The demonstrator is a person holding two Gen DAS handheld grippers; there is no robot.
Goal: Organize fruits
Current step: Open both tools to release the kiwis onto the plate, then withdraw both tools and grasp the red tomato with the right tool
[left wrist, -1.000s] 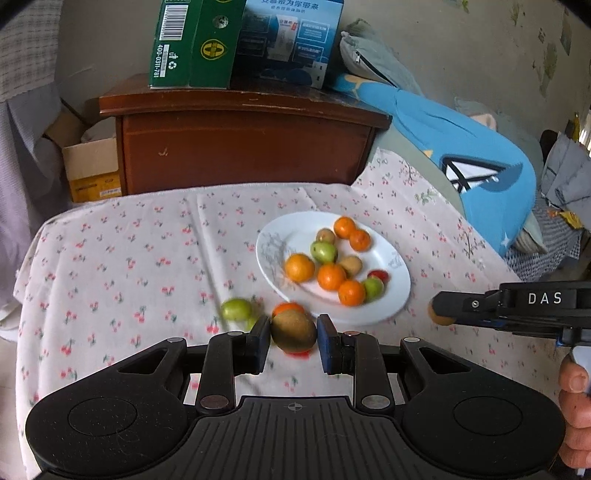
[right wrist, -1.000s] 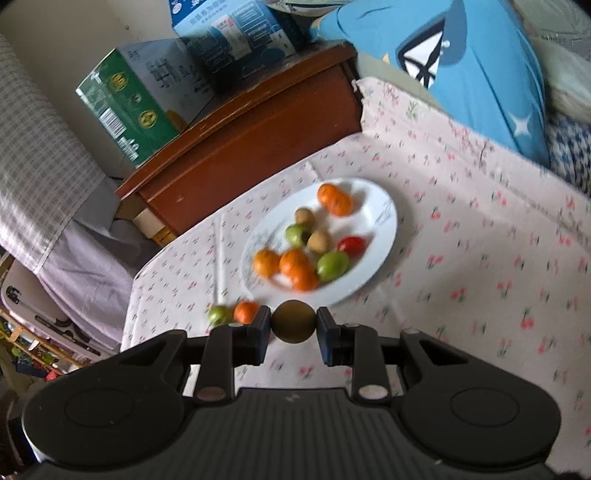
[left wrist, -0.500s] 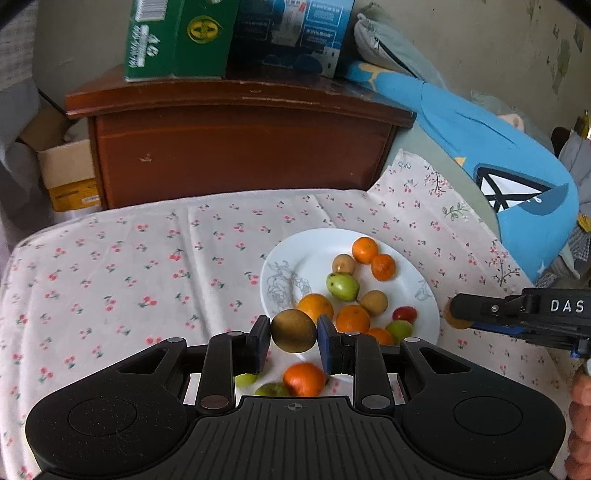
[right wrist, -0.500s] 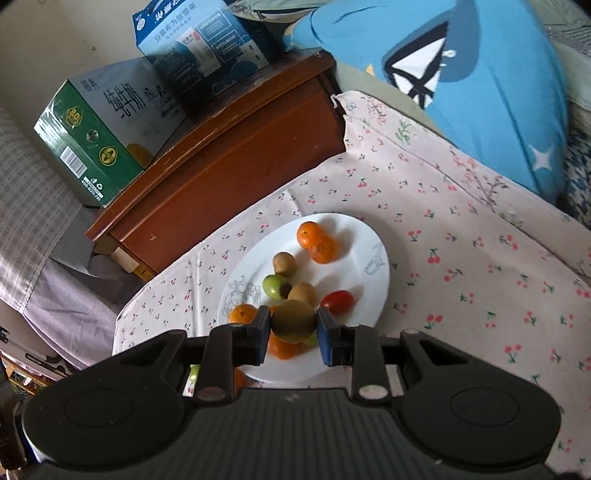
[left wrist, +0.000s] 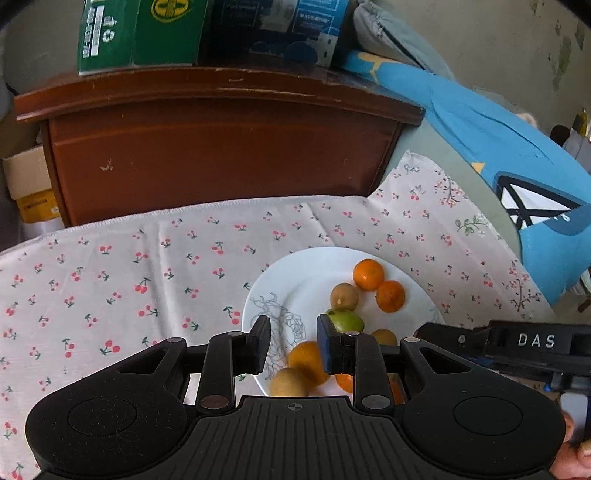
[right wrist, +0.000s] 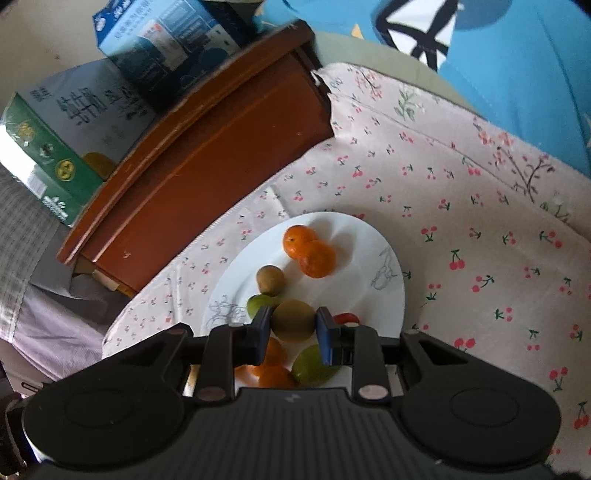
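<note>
A white plate on the cherry-print cloth holds mandarins, a kiwi and a green fruit. My left gripper hangs over the plate's near side, jaws apart with nothing between them. A blurred brown kiwi shows just below it, beside an orange. My right gripper is shut on another kiwi above the plate, over green fruit and oranges. Seen from the left wrist, the right gripper reaches in from the right.
A brown wooden cabinet stands right behind the table, with a green carton and a blue carton on top. A blue cushion lies at the right. Bare cloth spreads to the plate's left.
Both grippers moved forward over the plate. The kiwi has left the left gripper's jaws and now shows below them by the plate's near rim. The right gripper still holds its kiwi.
</note>
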